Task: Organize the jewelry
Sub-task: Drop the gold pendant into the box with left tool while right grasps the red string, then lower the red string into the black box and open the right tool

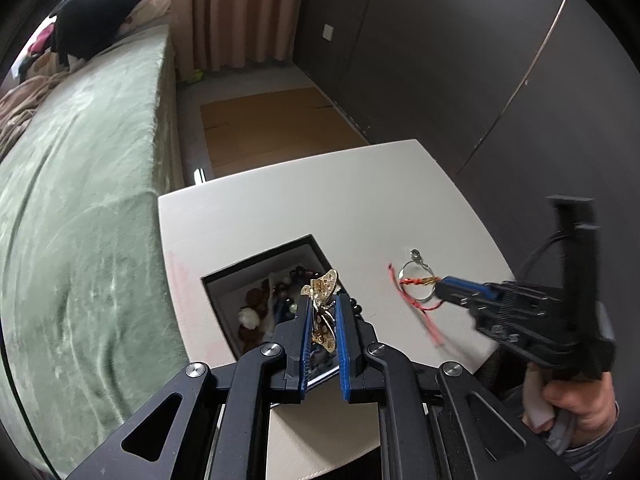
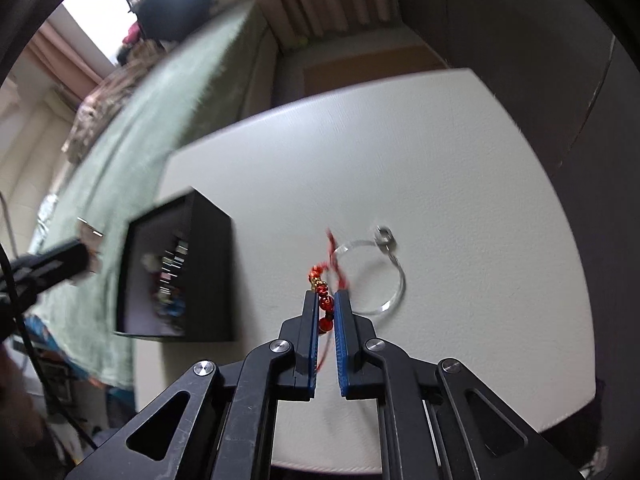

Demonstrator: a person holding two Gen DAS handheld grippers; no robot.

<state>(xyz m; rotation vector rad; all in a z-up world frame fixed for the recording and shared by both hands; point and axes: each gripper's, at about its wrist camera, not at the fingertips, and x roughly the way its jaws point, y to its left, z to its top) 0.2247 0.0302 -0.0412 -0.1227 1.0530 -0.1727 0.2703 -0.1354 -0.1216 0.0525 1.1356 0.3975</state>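
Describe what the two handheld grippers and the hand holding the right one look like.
Both the left gripper and right gripper have black linkage arms, silver pivot bolts and blue ridged finger pads. The bare right hand grips a black pistol-style handle; a dark cable trails behind it.

The left wrist view looks down over its own claw (image 1: 323, 308) from close above the open box (image 1: 224, 280), facing the curtain. The right wrist view sits low over the desk (image 2: 460, 168), facing much the same way, though it is blurred. Both share the desk, box (image 2: 212, 264), bed (image 1: 80, 184) and clear ring (image 2: 394, 280).
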